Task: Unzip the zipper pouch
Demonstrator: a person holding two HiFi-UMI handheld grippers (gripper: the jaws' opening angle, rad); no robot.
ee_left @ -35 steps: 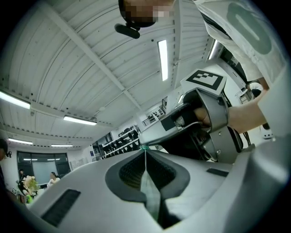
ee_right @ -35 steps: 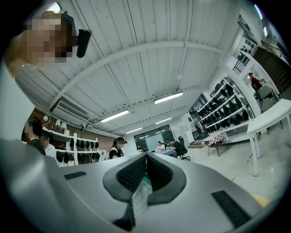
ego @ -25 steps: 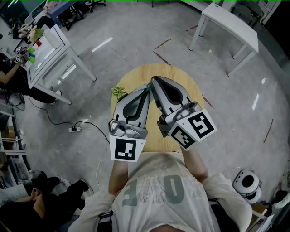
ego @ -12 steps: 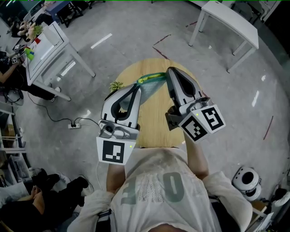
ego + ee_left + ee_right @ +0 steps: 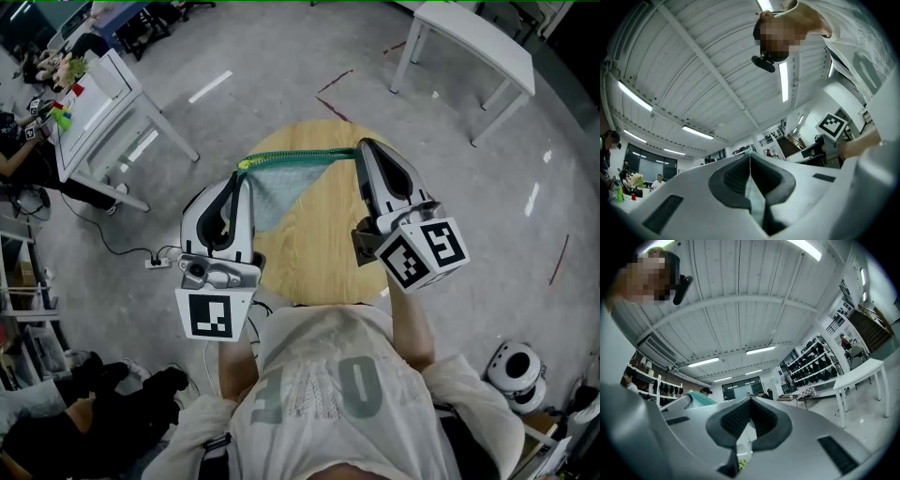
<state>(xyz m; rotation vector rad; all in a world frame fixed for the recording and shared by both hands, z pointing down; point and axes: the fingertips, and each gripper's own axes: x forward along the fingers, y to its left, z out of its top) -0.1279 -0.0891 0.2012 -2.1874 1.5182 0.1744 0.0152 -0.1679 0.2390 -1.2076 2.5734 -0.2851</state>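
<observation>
A green mesh zipper pouch hangs above the round wooden table, its zipper edge stretched nearly straight between both grippers. My left gripper is shut on the pouch's left end, where a yellow-green pull shows. In the left gripper view, pale green fabric sits pinched between the shut jaws. My right gripper is shut on the pouch's right end. In the right gripper view, a strip of the pouch shows at the left of the jaws.
White tables stand on the grey floor at upper left and upper right. A power strip and cable lie left of the round table. A white round device sits at lower right. A person sits at lower left.
The grippers have moved apart, the left one to the left and the right one to the right. The pouch, bunched between them before, is now drawn out long along its zipper edge.
</observation>
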